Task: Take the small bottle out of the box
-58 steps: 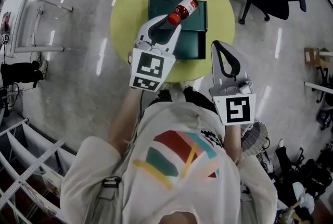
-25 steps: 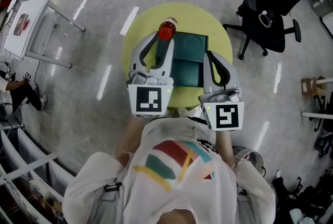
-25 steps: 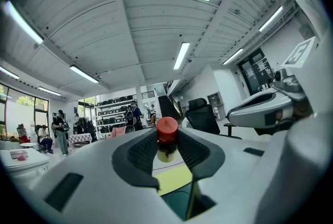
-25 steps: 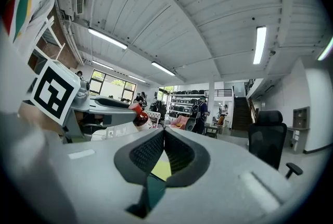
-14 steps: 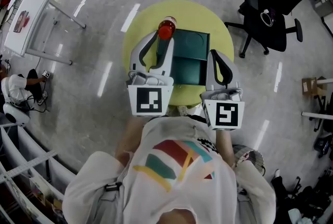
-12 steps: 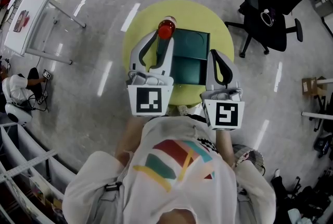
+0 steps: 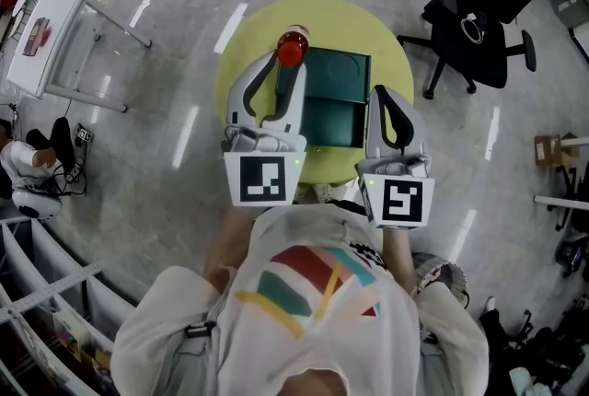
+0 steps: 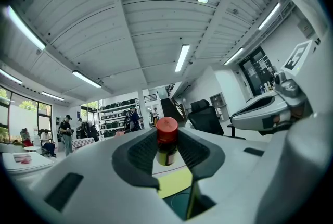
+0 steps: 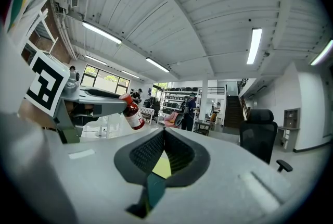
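Label on small bottle [image 9: 132,112]: white patch, print too small to read.
Cube of left gripper [image 7: 288,63]: black-and-white square marker, no letters or numbers.
Cube of right gripper [image 7: 386,98]: similar marker, no letters.
Readable text: none.

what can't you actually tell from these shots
The small bottle's body: head view, hidden under the left gripper; only its red cap shows.
Its label print: right gripper view, too small.
The box's left edge: head view, covered by the left gripper.
Whether the bottle's base rests on the table: left gripper view, jaws hide it.
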